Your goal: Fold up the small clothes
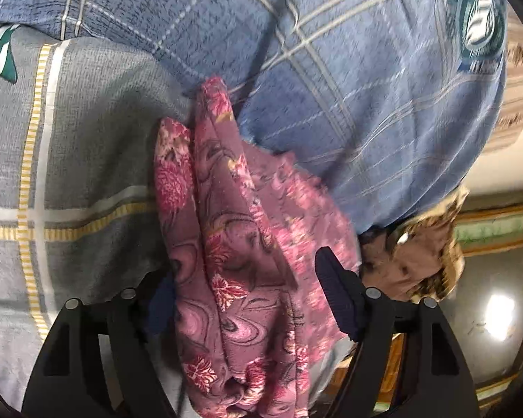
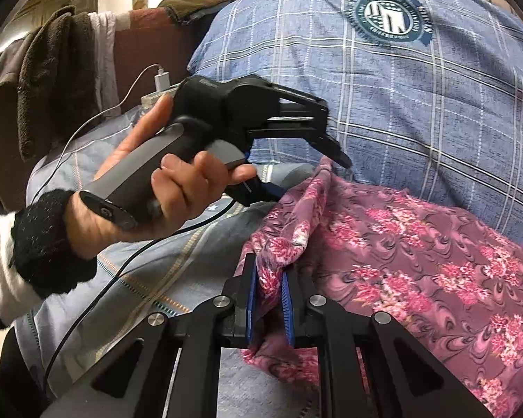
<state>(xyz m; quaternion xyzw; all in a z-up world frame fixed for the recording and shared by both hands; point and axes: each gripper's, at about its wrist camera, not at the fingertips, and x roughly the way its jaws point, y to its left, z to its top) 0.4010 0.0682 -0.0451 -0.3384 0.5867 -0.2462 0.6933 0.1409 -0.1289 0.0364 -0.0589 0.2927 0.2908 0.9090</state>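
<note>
Left wrist view: the floral garment (image 1: pixel 237 250) hangs bunched in loose vertical folds at 6 o'clock, over the grey plaid bedding (image 1: pixel 87 146); folding looks barely begun. The left gripper (image 1: pixel 247 296) stands spread wide, cloth draped between its fingers, not pinched.

Right wrist view: the right gripper (image 2: pixel 268 299), nearly pressed together at 6 o'clock, pinches a garment edge. The rest sprawls toward 3 o'clock, below the blue plaid pillow (image 2: pixel 383 87).
</note>
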